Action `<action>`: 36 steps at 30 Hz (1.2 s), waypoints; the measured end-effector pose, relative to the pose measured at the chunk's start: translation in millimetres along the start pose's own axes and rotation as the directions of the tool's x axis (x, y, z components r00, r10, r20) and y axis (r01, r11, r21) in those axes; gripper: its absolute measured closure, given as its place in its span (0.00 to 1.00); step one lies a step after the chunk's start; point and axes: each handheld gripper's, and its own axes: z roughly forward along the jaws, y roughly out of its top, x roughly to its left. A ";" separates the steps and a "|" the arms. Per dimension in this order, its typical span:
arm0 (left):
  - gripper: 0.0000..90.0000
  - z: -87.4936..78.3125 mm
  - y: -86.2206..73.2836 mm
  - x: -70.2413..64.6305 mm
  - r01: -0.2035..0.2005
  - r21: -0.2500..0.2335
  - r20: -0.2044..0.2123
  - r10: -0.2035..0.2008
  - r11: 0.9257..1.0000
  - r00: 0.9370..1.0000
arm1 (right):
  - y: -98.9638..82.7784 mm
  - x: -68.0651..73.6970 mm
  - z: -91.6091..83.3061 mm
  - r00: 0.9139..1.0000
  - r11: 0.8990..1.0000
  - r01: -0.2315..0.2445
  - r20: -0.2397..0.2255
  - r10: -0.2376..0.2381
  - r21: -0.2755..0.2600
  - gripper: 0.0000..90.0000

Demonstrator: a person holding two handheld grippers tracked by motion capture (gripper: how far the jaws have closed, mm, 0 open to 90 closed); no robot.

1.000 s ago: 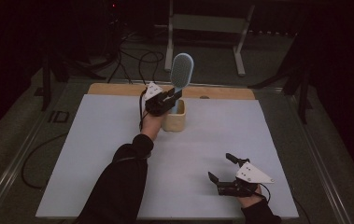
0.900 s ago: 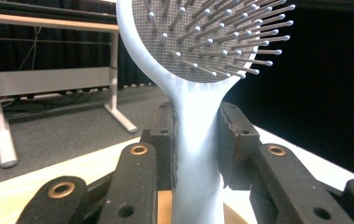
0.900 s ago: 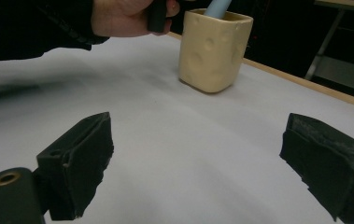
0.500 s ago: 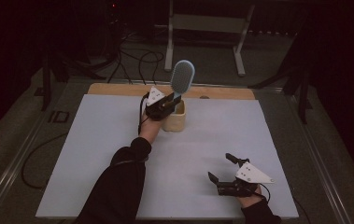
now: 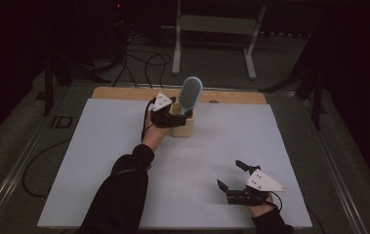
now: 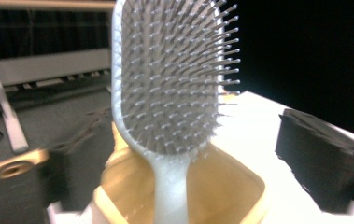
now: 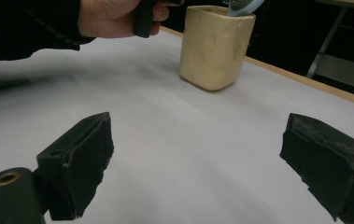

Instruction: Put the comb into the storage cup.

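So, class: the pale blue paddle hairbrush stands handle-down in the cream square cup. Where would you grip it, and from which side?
Grip the hairbrush at its narrow neck just above the cup rim, from the open left gripper's side, pads on its smooth edges, not its bristles.

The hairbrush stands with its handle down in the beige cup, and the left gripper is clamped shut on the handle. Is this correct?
Not entirely. The hairbrush does stand handle down in the beige cup, but the left gripper has just been opening: in the left gripper view its jaws stand apart on either side, off the handle.

Black sleeves, black grippers with grey three-cornered plates and trailing cables.
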 end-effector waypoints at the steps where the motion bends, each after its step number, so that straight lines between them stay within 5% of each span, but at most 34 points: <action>1: 0.07 0.0 -0.1 0.0 -0.008 0.005 0.005 0.008 1.000 1.000 | 0.0 -0.3 0.0 1.000 1.000 -0.002 0.000 0.002 0.000 0.10; 16: 0.00 0.7 2.0 -0.2 -0.007 0.070 0.048 0.003 0.998 0.999 | 0.0 -0.4 0.3 1.000 1.000 -0.001 -0.001 0.001 -0.001 0.10; 20: 0.00 0.5 3.2 1.4 0.010 0.099 0.096 -0.020 0.995 0.995 | 0.3 -0.6 -0.1 1.000 1.000 -0.002 -0.001 0.002 -0.003 0.10; 24: 0.00 -1.9 4.6 2.2 0.009 0.104 0.088 -0.018 0.995 0.996 | 0.5 -0.6 -0.4 1.000 1.000 -0.002 0.000 0.002 -0.004 0.10; 36: 0.00 -14.4 14.7 3.2 0.012 0.142 0.199 -0.041 0.990 0.979 | 1.4 -0.8 1.0 1.000 1.000 0.000 0.001 0.000 -0.008 0.10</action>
